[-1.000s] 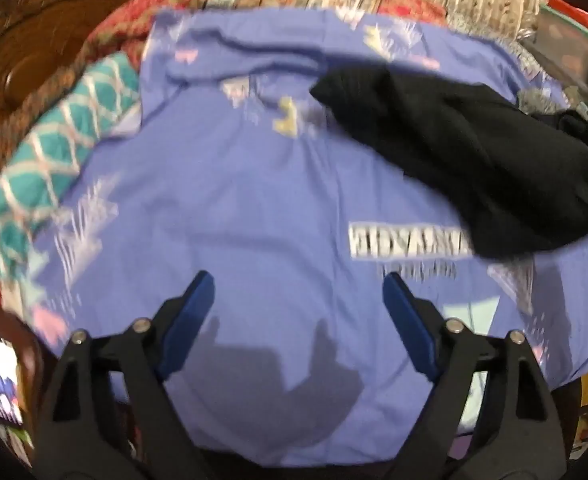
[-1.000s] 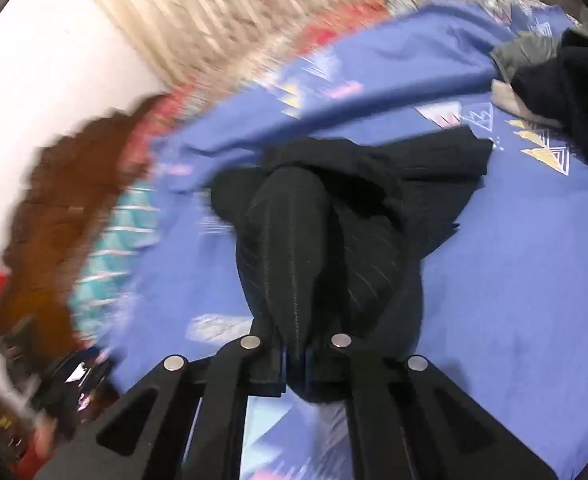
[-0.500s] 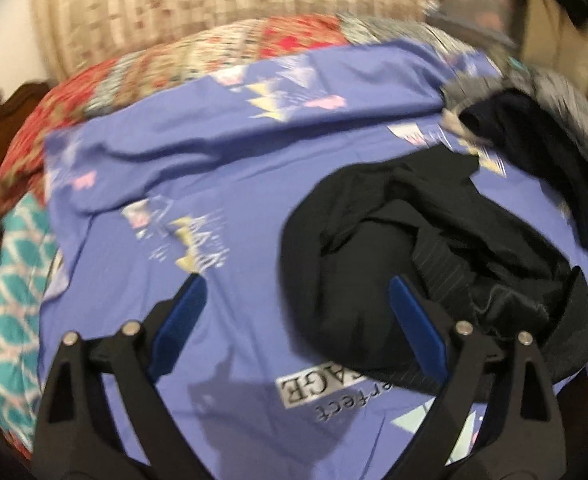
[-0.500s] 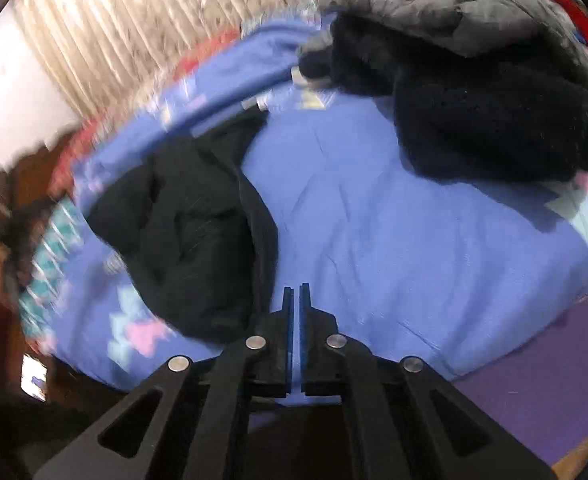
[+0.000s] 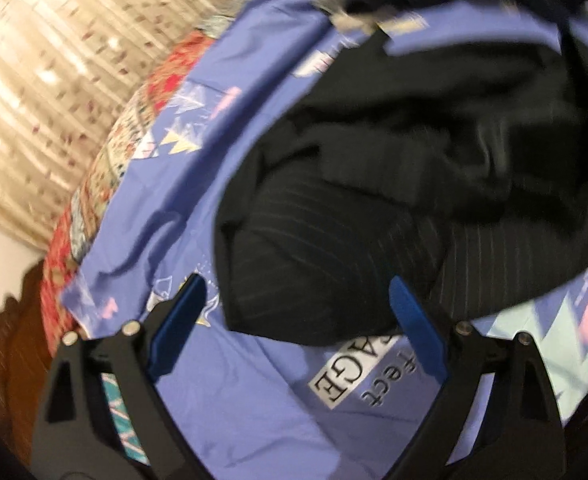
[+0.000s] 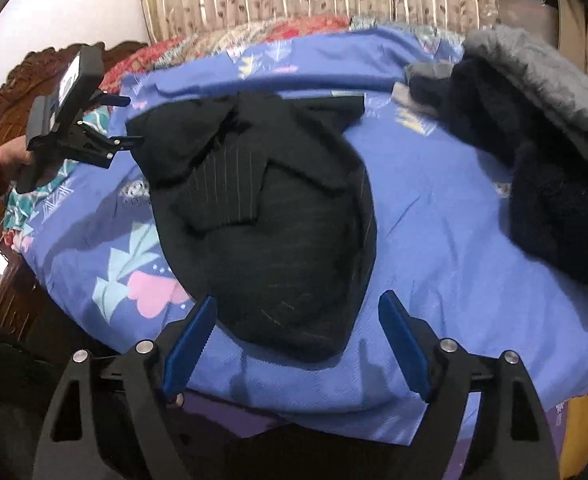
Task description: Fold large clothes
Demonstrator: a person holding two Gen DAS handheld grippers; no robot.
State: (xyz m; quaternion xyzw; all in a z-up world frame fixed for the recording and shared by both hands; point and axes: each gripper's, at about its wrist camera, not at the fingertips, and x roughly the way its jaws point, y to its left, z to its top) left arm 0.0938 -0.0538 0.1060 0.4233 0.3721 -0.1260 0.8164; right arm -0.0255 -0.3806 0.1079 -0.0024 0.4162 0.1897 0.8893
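One black pinstriped garment (image 6: 270, 216) lies crumpled on the blue bedsheet (image 6: 434, 240), both claws empty: left gripper (image 5: 298, 312) spread, right gripper (image 6: 296, 330) opening

A black pinstriped garment (image 6: 262, 216) is seen on a blue sheet (image 6: 434, 240) printed with pink and pale-teal shapes, beside red patterned bedding (image 5: 60, 276).

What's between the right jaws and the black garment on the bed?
Nothing visible. The black garment lies crumpled on the blue sheet just ahead of the right gripper, whose jaws are opening with nothing between them.
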